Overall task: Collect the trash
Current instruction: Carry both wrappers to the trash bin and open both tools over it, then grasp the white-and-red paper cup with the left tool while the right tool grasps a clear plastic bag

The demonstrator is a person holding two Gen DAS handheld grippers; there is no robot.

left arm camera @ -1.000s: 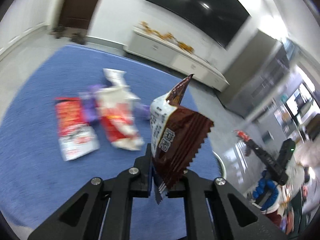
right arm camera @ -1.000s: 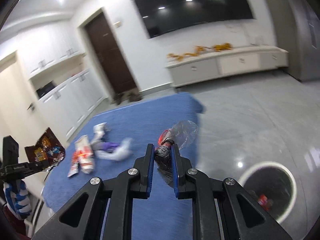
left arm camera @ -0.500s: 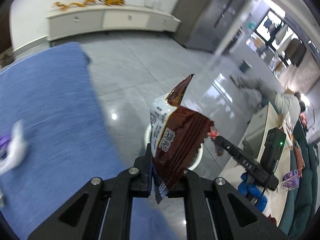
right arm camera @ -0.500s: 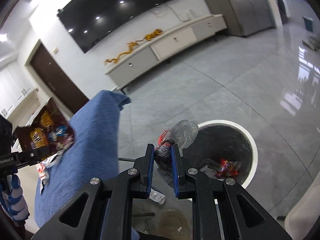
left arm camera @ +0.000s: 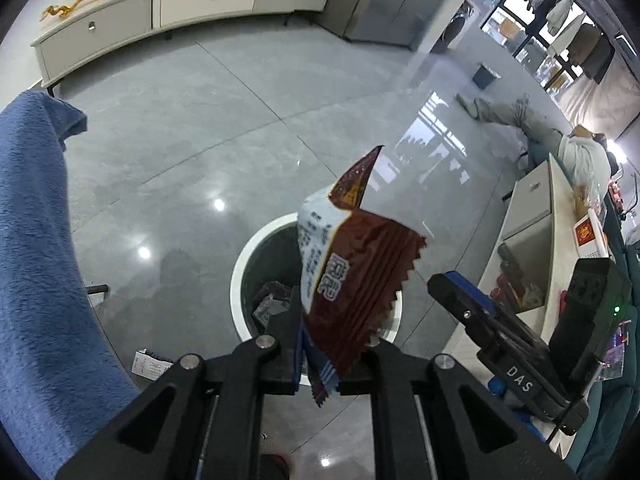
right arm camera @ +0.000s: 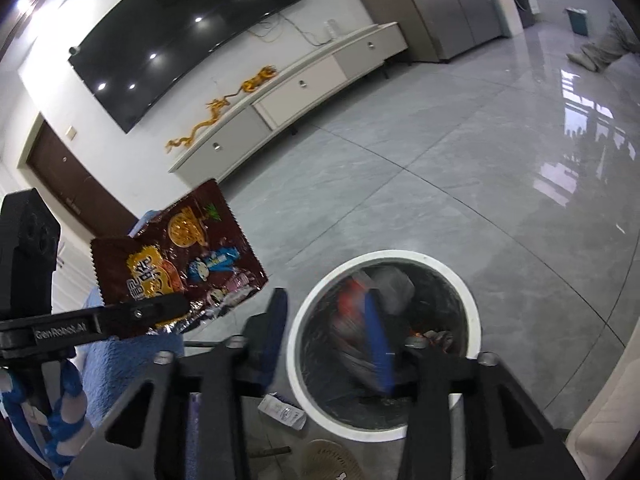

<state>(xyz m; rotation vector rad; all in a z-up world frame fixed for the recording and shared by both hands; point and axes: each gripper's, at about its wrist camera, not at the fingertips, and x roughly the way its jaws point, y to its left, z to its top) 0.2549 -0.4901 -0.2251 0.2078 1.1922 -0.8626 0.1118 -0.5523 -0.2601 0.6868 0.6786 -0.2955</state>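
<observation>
My left gripper (left arm camera: 320,368) is shut on a brown snack wrapper (left arm camera: 356,276) and holds it upright above the round white-rimmed trash bin (left arm camera: 238,276). The same wrapper (right arm camera: 176,268) shows at the left of the right wrist view, in the left gripper (right arm camera: 160,312). My right gripper (right arm camera: 326,332) is open and empty right above the bin (right arm camera: 472,308). A blurred plastic bag with red trash (right arm camera: 376,292) is dropping into the bin between the fingers. The right gripper (left arm camera: 460,292) also shows at the right of the left wrist view.
A blue cloth-covered table (left arm camera: 36,280) is at the left. A small white paper scrap (right arm camera: 282,412) lies on the grey tile floor beside the bin. A white TV cabinet (right arm camera: 304,84) stands along the far wall. A white counter (left arm camera: 540,248) is on the right.
My right gripper has opened and let go of the plastic bag, which falls into the bin. My left gripper has swung further over the bin with the wrapper.
</observation>
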